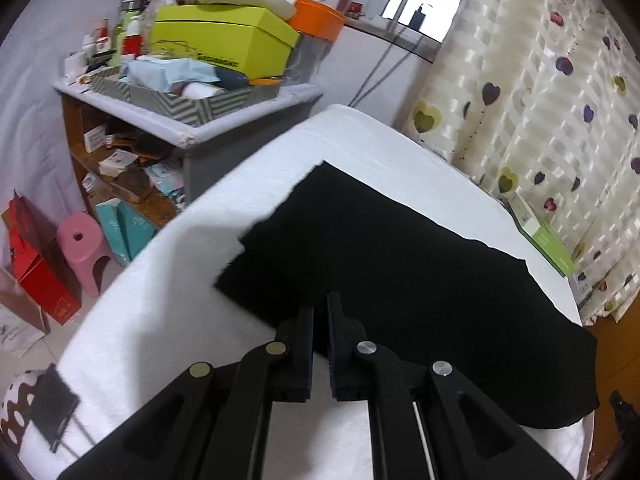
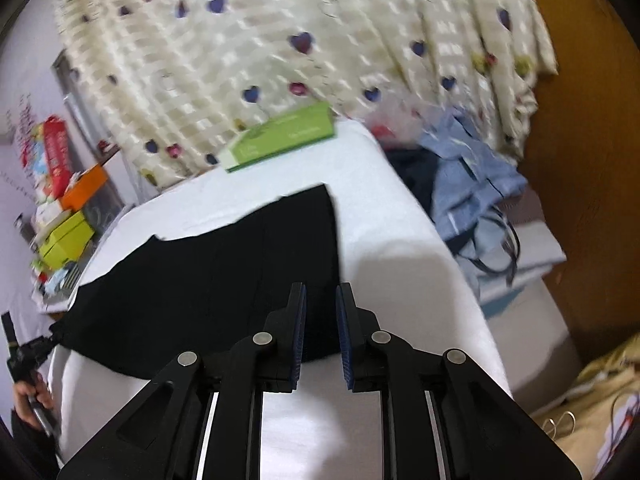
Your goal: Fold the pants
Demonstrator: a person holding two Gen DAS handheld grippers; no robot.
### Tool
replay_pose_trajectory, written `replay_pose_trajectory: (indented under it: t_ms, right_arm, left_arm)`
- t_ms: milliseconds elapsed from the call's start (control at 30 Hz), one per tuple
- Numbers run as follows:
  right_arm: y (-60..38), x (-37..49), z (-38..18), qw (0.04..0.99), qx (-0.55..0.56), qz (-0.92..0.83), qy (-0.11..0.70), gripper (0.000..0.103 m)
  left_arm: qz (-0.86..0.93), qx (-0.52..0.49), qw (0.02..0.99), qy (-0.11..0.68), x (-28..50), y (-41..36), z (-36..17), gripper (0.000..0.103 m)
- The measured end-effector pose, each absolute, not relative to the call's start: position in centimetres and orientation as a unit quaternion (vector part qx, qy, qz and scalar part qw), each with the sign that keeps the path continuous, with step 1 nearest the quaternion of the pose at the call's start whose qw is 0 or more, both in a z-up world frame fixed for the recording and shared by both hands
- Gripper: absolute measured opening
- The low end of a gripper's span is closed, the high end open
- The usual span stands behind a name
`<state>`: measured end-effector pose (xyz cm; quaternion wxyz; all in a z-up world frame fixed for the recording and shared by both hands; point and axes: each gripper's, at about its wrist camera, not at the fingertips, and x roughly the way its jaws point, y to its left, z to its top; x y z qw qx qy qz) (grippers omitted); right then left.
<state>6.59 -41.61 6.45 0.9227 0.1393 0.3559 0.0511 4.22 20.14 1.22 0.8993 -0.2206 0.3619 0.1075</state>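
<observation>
The black pants (image 1: pixel 400 280) lie flat, folded into a broad rectangle, on a white-covered table (image 1: pixel 160 320). My left gripper (image 1: pixel 320 303) hovers over their near left edge; its jaws stand open by a narrow gap with nothing between them. In the right wrist view the pants (image 2: pixel 220 280) stretch away to the left. My right gripper (image 2: pixel 321 288) is open above their near right corner, holding nothing. A hand with the other gripper's handle (image 2: pixel 28 360) shows at the far left edge.
A green box (image 1: pixel 544 236) (image 2: pixel 280 136) lies at the table's far edge by the heart-patterned curtain (image 1: pixel 540 100). A cluttered shelf unit (image 1: pixel 192 132) and a pink stool (image 1: pixel 80 248) stand left of the table. A pile of blue clothes (image 2: pixel 468 184) sits to its right.
</observation>
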Motion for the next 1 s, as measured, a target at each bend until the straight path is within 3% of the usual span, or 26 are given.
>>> replay_pose_trajectory:
  t_ms: [200, 300, 367, 633, 1000]
  right_arm:
    - [-36.4, 8.2, 5.9, 0.921, 0.073, 0.099, 0.37, 0.016]
    - [-34.7, 9.5, 3.6, 0.902, 0.05, 0.111, 0.414, 0.026]
    - [-34.3, 9.8, 2.3, 0.892, 0.038, 0.111, 0.437, 0.026]
    - [-33.5, 13.2, 5.2, 0.915, -0.007, 0.102, 0.39, 0.026]
    - [-37.4, 22.3, 2.3, 0.901, 0.025, 0.036, 0.431, 0.026]
  left_arm:
    - [0.155, -0.211, 0.903, 0.342, 3.3, 21.3, 2.8, 0.009]
    - [0.108, -0.201, 0.912, 0.34, 3.7, 19.3, 3.8, 0.009]
    - [0.076, -0.187, 0.919, 0.339, 4.2, 17.5, 4.3, 0.009]
    - [-0.026, -0.116, 0.926, 0.357, 9.6, 10.2, 5.4, 0.009]
    - [-0.038, -0.073, 0.908, 0.411, 17.1, 7.3, 2.2, 0.009]
